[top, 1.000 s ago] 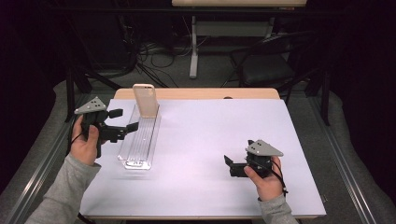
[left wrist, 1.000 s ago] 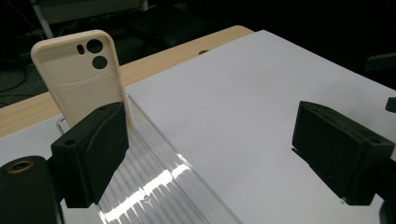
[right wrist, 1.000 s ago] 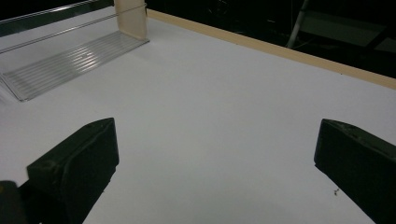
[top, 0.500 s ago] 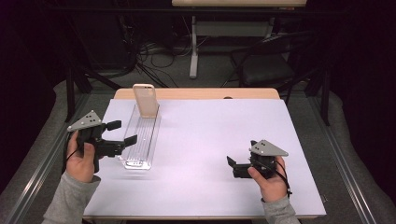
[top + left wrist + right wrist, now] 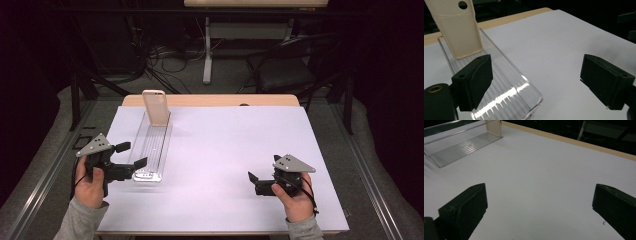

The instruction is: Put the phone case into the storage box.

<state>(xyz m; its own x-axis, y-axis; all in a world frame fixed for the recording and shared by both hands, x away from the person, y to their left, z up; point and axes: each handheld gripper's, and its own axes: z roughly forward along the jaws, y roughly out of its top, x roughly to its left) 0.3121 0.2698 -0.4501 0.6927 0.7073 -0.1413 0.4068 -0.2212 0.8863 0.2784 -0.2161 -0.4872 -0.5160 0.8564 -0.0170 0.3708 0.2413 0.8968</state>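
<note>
A long clear plastic tray [image 5: 152, 145] lies lengthwise on the left of the white table [image 5: 230, 145]. A cream phone case [image 5: 156, 107] stands upright at its far end. My left gripper [image 5: 131, 155] is at the tray's near left corner, jaws wide apart with no pad on anything. In the left gripper view the tray's [image 5: 499, 75] near corner lies below the open left gripper [image 5: 539, 82], with the case [image 5: 456, 27] farther off. My right gripper [image 5: 255, 183] rests open near the front right. The right gripper view has the open right gripper [image 5: 539, 212] over bare table, and the tray [image 5: 461, 147] far left.
A wooden strip [image 5: 210, 100] edges the table's far side. Beyond it are a chair [image 5: 290, 70], a desk leg [image 5: 206, 55] and floor cables. Metal rails run along the floor on both sides of the table.
My left hand has come down and toward the near end of the tray, jaws still wide. The right hand has hardly moved.
</note>
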